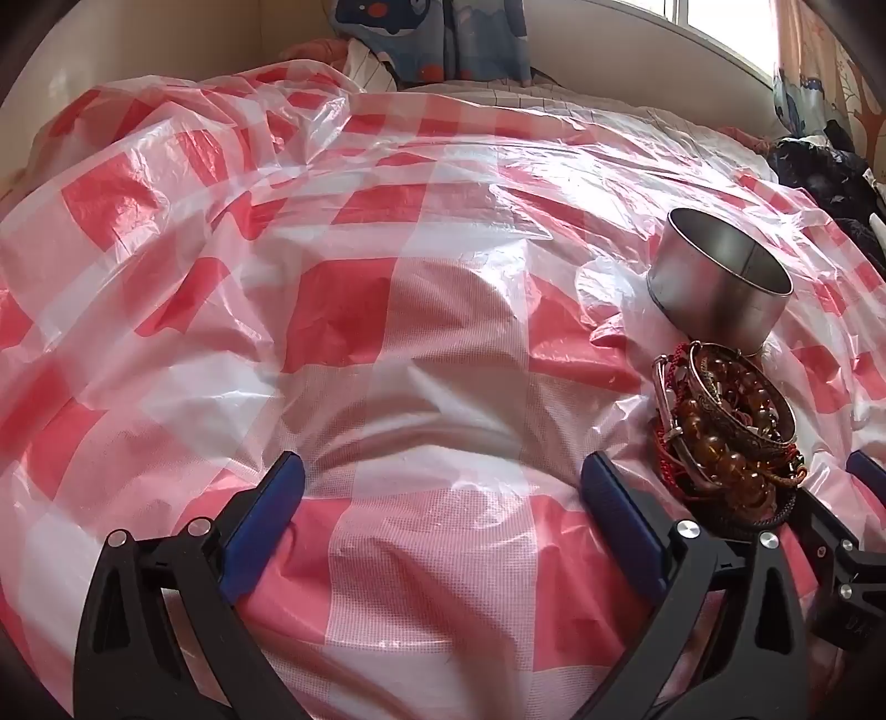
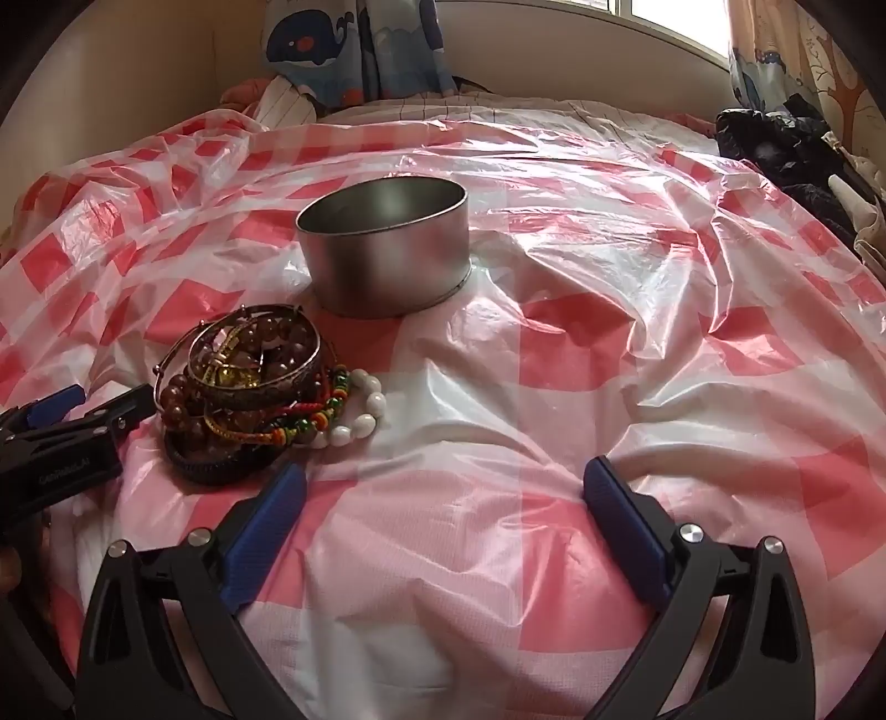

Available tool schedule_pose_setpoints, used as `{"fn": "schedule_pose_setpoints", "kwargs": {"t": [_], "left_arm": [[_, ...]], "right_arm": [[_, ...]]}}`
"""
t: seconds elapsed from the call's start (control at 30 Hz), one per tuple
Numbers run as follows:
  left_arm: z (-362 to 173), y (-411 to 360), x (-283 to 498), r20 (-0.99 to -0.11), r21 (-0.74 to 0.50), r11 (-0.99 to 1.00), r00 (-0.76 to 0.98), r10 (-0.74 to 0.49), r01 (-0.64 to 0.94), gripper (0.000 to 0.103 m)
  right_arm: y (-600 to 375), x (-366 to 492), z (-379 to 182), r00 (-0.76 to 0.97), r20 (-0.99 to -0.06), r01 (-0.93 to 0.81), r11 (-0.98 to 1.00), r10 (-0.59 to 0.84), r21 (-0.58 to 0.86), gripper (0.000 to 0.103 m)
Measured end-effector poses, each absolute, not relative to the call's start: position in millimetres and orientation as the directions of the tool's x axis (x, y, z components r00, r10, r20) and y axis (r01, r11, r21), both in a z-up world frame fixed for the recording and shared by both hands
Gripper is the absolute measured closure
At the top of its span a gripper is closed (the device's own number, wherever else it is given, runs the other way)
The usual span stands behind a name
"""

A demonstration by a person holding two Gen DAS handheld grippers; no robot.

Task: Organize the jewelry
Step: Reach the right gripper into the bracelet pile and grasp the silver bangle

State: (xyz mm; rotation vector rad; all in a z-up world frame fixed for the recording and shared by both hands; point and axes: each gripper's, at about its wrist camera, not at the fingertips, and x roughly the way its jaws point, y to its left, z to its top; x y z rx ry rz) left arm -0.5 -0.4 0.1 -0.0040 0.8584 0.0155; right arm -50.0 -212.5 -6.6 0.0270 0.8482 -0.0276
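A bed filled most of the view, covered by a crinkled plastic sheet [image 2: 581,354] in red and white checks that caught glare from the daylight. Beyond its far edge a pale striped bedsheet [image 2: 498,108] showed. A cream wall [image 2: 138,61] stood at the left, and along the back ran a white window ledge [image 2: 637,33] under a bright window [image 2: 681,11]. A blue curtain printed with whales [image 2: 343,50] hung at the back, and another patterned curtain [image 2: 786,61] hung at the right. A heap of dark clothing [image 2: 775,144] lay at the bed's right edge.
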Motion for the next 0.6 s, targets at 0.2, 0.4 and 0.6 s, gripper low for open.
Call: {"fn": "schedule_pose_setpoints", "kwargs": {"t": [0.2,0.4,0.6], "left_arm": [[-0.1,1.5,-3.8,-0.755,0.0,1.0,0.656,0.01,-0.015,0.007],[1.9,3.8,1.1,-0.759,0.001,1.0,0.651,0.01,-0.014,0.007],[2.0,2.6,0.5,-0.759,0.01,1.0,0.651,0.017,-0.015,0.007]], "right_arm": [[-213.0,-52.1,-7.4,0.673,-0.739,0.04,0.999,-0.013,0.018,0.007],[-211.9,-49.2,-5.8,0.66,-0.751,0.038,0.999,-0.002,0.031,0.007],[-213.2,-48.8,-6.6,0.658,-0.753,0.034,0.999,0.003,0.033,0.007]]}}
